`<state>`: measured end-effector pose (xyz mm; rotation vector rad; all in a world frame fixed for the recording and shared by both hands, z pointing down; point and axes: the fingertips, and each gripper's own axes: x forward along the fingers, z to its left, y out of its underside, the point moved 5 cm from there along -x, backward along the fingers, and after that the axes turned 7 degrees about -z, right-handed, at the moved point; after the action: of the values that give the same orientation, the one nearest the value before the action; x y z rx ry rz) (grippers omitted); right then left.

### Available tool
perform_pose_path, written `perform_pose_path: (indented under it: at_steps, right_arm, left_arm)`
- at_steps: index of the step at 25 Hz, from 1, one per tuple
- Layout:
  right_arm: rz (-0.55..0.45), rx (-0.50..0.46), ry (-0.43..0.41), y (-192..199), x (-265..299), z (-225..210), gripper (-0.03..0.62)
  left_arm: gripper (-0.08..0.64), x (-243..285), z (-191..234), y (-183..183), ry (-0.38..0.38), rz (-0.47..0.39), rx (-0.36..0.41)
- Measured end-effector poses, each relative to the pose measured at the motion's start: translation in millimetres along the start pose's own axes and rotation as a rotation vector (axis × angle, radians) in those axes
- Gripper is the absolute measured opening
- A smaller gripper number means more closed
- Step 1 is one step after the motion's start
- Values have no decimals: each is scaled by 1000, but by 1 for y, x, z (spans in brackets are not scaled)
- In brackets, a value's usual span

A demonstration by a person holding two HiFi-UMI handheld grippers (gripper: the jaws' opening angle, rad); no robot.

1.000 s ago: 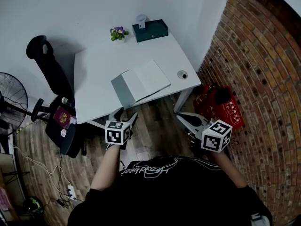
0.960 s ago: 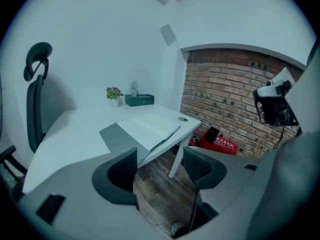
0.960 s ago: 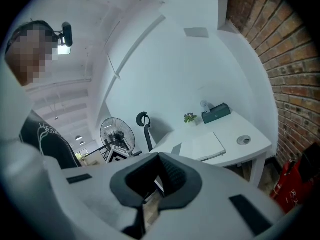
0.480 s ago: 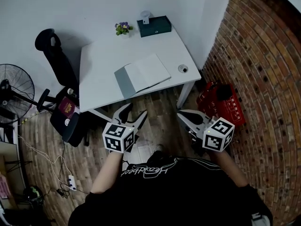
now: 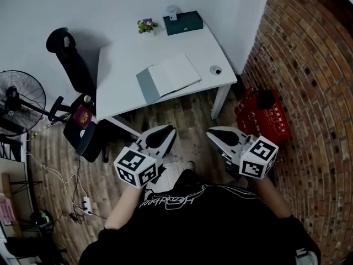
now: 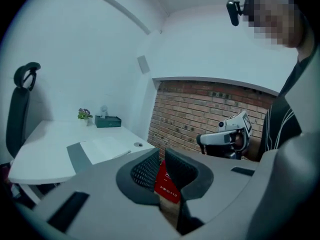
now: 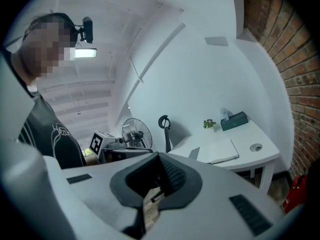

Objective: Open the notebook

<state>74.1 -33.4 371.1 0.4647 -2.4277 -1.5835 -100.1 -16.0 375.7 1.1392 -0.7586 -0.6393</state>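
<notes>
Notebook lies open on bench, so the task looks done. Left tongs just closed on nothing. Right tongs narrow and empty, both well clear. Next: nothing needed.

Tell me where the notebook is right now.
In the head view, the notebook lies near the front edge of the white desk, left of the round grommet.
</notes>
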Motion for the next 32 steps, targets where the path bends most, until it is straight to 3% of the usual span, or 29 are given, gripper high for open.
perform_pose_path:
  at_steps: [6, 14, 32]
  right_arm:
    - [-14, -3, -54, 2, -3, 21, 2]
    - [-27, -44, -116, 0, -16, 53, 2]
    - [-59, -69, -110, -4, -51, 72, 2]
  left_arm:
    - [42, -17, -35, 5, 75, 41, 39]
    - [41, -39, -60, 0, 87, -12, 34]
    - [35, -53, -97, -5, 106, -77, 40]
